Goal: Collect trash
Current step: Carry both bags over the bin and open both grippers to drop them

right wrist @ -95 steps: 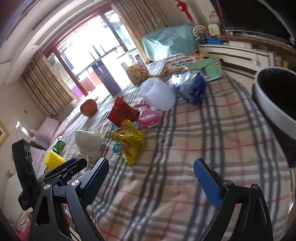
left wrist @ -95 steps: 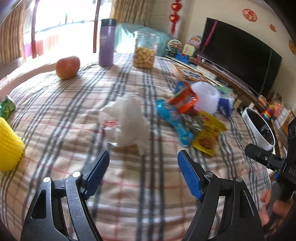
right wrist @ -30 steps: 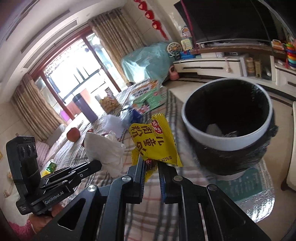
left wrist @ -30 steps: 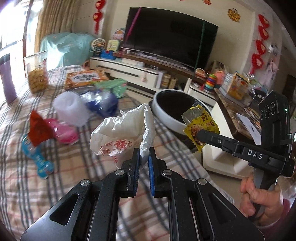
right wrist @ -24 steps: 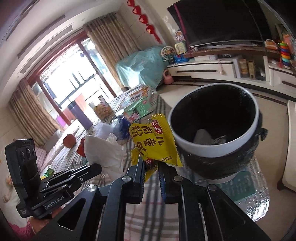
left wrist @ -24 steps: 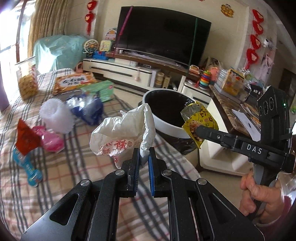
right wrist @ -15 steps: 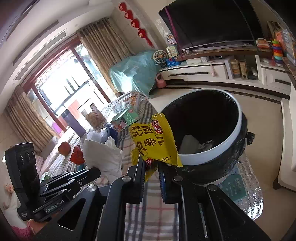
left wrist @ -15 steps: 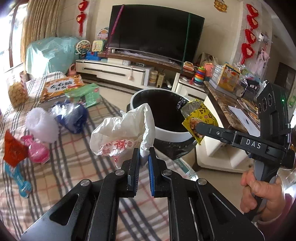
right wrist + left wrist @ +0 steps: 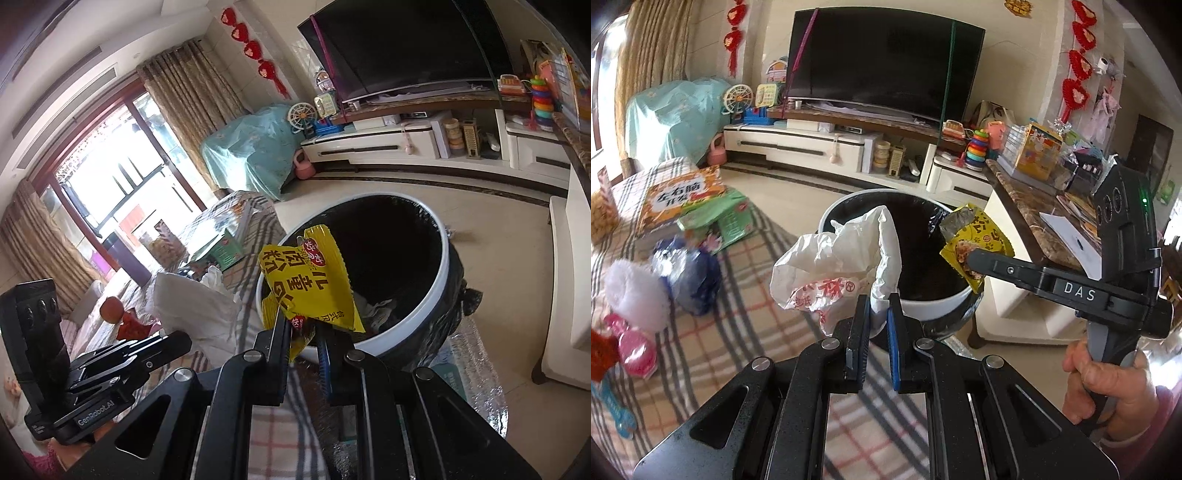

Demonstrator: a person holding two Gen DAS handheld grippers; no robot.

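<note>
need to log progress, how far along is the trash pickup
Done: the bin already has some scraps at its bottom. In hand: the left gripper is shut on a crumpled white bag, the right gripper on a yellow snack wrapper, both held at the bin's rim, not yet dropped. Left: a red wrapper, pink packet, blue wrapper, blue bag and white foam net lie on the checked cloth.

I see a crumpled white plastic bag [image 9: 834, 269] with red print, pinched at its lower tail and held up in front of the bin's near rim. A yellow snack wrapper [image 9: 314, 288] with red and black characters, creased, stands upright over the bin's near edge. The trash bin [image 9: 436, 291], white-rimmed with a black liner, stands on the floor beside the plaid-covered surface [image 9: 746, 332]; some scraps lie inside it.
</note>
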